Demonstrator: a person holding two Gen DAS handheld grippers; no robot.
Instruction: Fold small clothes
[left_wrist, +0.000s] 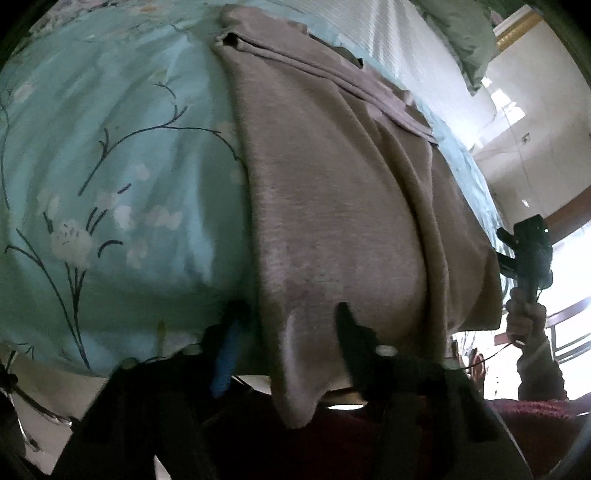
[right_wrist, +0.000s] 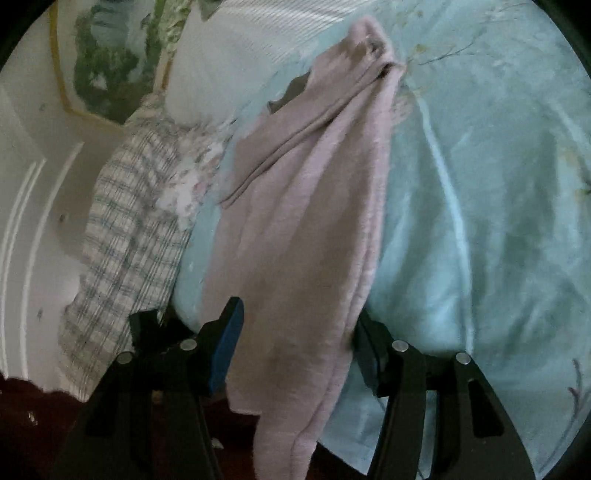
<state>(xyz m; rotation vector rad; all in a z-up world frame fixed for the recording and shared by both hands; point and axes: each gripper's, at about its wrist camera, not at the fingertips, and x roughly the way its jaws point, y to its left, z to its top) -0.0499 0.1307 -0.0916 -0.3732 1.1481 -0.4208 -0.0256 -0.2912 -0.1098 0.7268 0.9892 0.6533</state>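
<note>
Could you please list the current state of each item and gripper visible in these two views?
Mauve-grey knit garment: spread lengthwise on the bed, near hem hanging over the edge, far end folded over.
Light-blue floral bedsheet: spread under the garment.
Checked fabric: heaped beside the garment.
Left gripper: fingers apart, astride the hem.
Right gripper: fingers apart, astride the hem.

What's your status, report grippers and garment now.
Both grippers, left and right, open around the pinkish-grey garment's near edge. Garment partly folded on floral bedsheet. Checked cloth alongside, clear.
</note>
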